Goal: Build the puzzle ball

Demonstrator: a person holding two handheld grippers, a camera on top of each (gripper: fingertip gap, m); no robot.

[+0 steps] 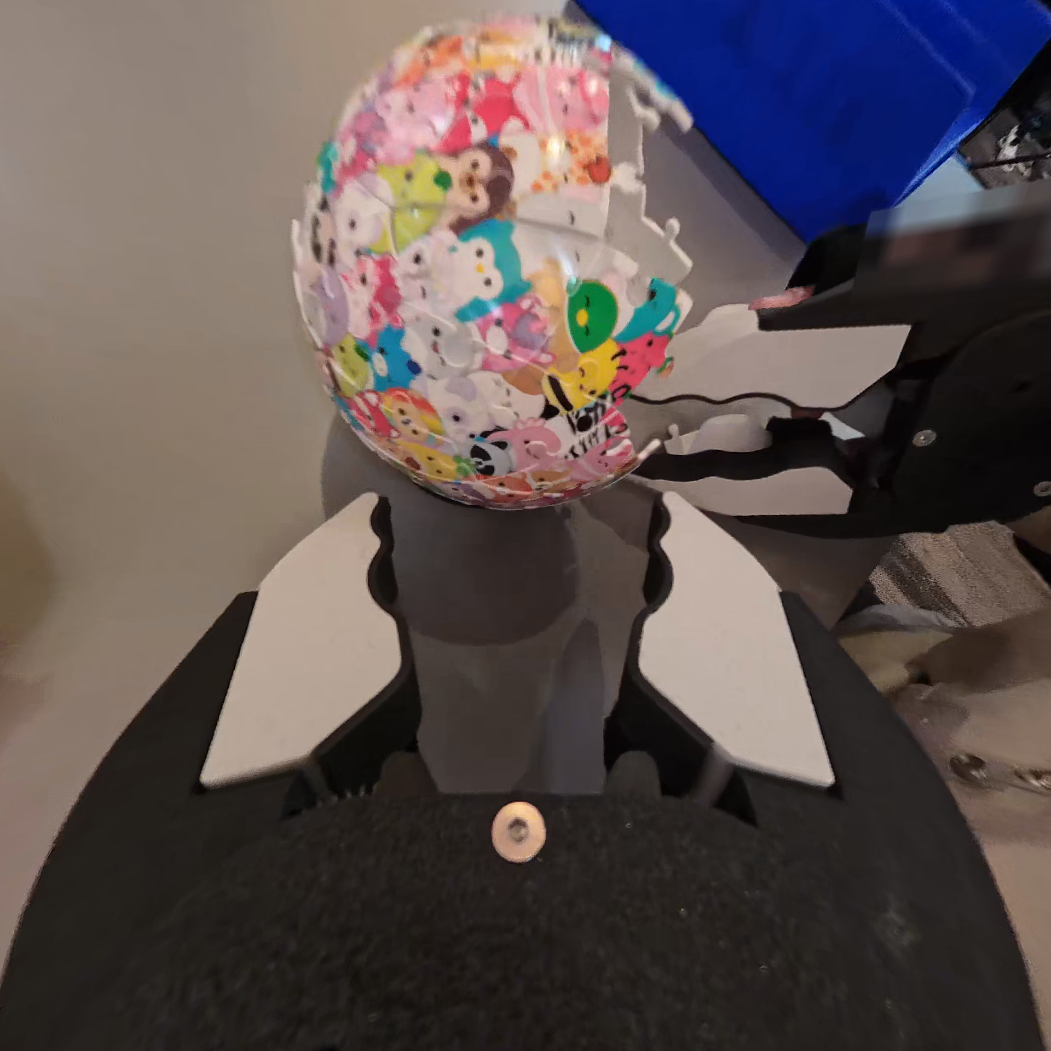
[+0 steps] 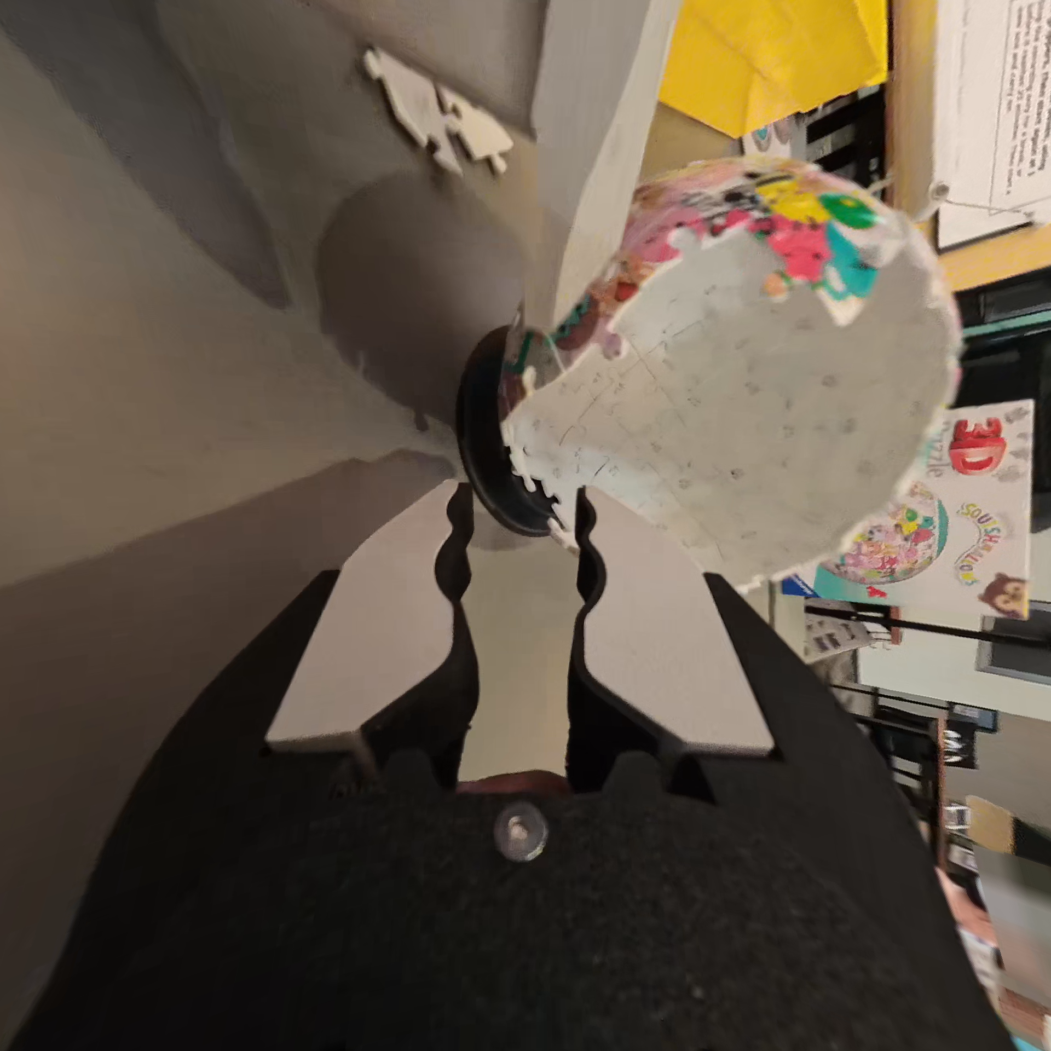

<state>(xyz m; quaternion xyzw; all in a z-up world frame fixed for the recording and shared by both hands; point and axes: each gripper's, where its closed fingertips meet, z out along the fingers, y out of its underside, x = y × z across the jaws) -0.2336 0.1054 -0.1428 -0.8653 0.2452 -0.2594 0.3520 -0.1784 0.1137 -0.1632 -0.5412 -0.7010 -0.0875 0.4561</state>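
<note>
Half-built puzzle ball [image 1: 455, 284] upright on a black ring stand [image 2: 483, 455] on the desk [image 1: 142, 284], printed shell facing the left wrist view, blank white inside and a jagged open edge facing the right. Left tongs [image 1: 517, 512] released and empty, spread wide just in front of the stand, not touching the ball. Right tongs [image 2: 523, 500] also parted with nothing seen between them, tips at the ball's lower open edge just beside the stand rim; one tip apparently grazing the toothed edge, though too blurred to be sure. Two joined loose pieces [image 2: 438, 114] lying blank side up on the desk, well apart from the ball. Probably a fetch-and-fit step next. Best to steady the shell first: bring the left tongs against the printed side low down, near the stand, with light pressure only, since a thin curved shell will likely flex or pop apart. Then pinch a loose piece by its flat edge, align tabs with the gap, and press in from the open rim, never against unsupported shell.
</note>
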